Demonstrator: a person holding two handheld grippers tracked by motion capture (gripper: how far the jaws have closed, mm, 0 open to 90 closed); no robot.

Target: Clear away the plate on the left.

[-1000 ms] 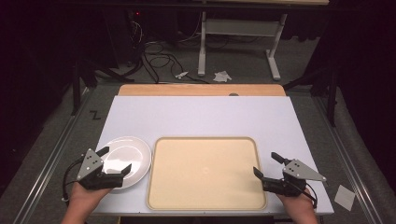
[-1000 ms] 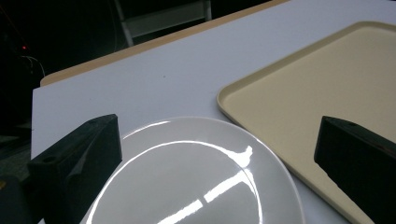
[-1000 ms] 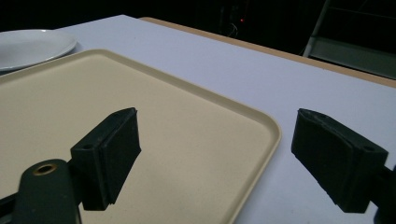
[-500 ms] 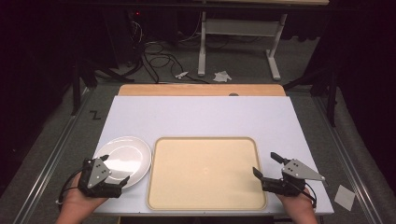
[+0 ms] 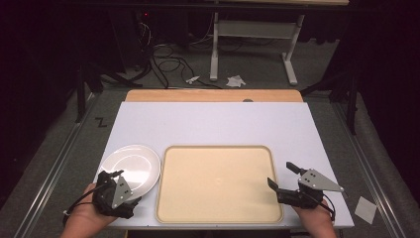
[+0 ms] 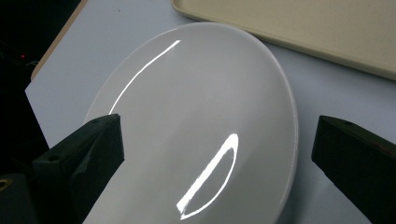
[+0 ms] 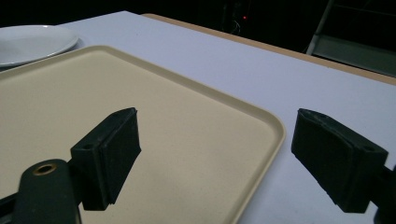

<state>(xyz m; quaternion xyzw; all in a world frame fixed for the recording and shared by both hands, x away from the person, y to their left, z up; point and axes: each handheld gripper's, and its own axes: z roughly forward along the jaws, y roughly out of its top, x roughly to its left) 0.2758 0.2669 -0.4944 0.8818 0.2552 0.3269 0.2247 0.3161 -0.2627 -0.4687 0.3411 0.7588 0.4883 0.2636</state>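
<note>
My left gripper [image 5: 121, 191] has dropped and rolled over in the last second: a moment ago it sat flat at the near left corner of the surface [image 5: 213, 124] with its grey plate facing up, and now that plate stands on edge and the jaws point down at the near rim of the plate [image 5: 130, 166]. In the left gripper view the jaws are spread wide, one on each side of the plate [image 6: 201, 126], with nothing between them but white glaze; I am not touching it yet, as far as I can tell. The plate itself has not moved. It lies flat near the surface's left edge, just beside the tray [image 5: 215, 182], apart from it by a thin strip of surface.

My right gripper [image 5: 281, 176] has stayed where it was, at the near right corner of the tray, jaws released and empty. In the right gripper view they stand apart over the tray's corner [image 7: 261, 126], again with no contact that I can see.

I read the turn of my left wrist as lining up for a pinch on the plate's rim. That rim is thin, low and glossy, so one jaw will have to get under the lip, and the plate may skid toward the tray if I push before I close.
</note>
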